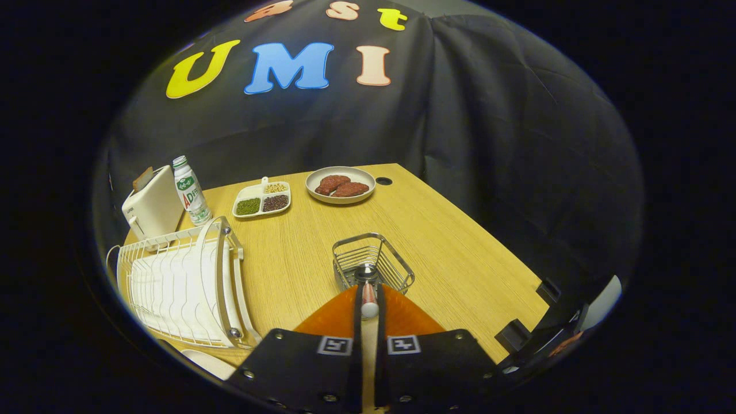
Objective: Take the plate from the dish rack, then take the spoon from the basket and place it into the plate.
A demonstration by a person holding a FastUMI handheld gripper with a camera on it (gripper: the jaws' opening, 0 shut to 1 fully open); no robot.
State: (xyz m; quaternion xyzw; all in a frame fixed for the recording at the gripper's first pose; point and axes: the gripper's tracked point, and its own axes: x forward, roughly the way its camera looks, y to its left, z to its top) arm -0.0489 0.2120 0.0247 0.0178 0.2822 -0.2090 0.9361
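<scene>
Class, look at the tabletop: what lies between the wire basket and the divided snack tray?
In the gripper view, only bare wooden table lies between the wire basket and the divided snack tray.

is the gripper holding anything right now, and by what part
Yes: the gripper is shut on a spoon with a pink-and-white handle, pinched at the handle, over the wire basket.

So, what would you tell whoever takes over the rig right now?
Claw: shut on the spoon, whose handle is pinched between both fingers just above the wire basket.
Plate: already out of the dish rack, its pale rim lying on the table beside the rack, near the claw's body.
Done: plate taken out, spoon gripped.
Left: lift the spoon clear of the basket, carry it over and set it in the plate.
</scene>
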